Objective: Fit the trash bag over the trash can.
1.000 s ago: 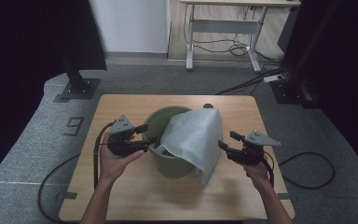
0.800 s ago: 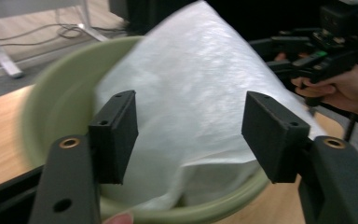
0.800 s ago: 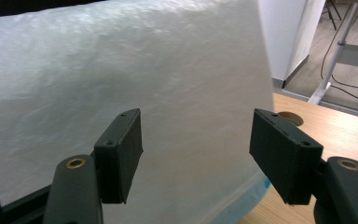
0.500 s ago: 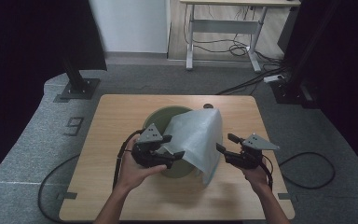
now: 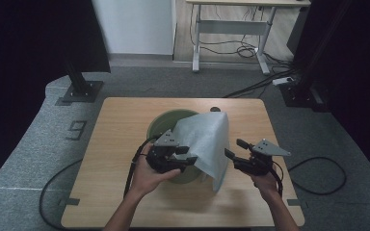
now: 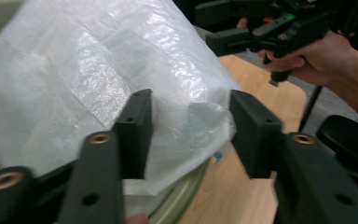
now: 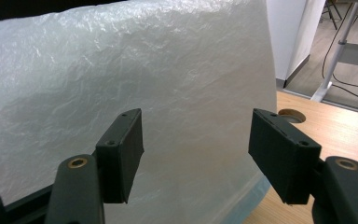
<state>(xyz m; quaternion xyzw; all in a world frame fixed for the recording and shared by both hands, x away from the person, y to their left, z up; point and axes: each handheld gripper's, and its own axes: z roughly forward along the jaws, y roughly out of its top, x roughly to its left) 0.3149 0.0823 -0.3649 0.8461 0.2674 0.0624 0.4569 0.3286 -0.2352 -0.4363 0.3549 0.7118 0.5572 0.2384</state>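
A pale green bin [image 5: 166,122] stands mid-table with a white plastic bag [image 5: 204,139] draped over its right side and hanging down to the wood. My left gripper [image 5: 190,156] is at the bin's front rim and points right into the bag. In the left gripper view its jaws [image 6: 189,116] have just been closing; a bulge of the bag [image 6: 98,79] sits between them, and the pads are not clearly pressing on it. The bin's rim [image 6: 182,200] shows below. My right gripper [image 5: 233,149] faces the bag from the right, open [image 7: 196,140], with the sheet [image 7: 168,70] just beyond its pads.
The wooden table [image 5: 120,125] has a round cable hole [image 5: 215,109] behind the bin. Black stand bases sit on the floor at left [image 5: 79,89] and right [image 5: 298,91]. A white-legged desk [image 5: 231,29] and loose cables lie farther back.
My left gripper has travelled right, from the bin's left side along its front rim to the bag, and its jaws have narrowed around the plastic. The right gripper has stayed put.
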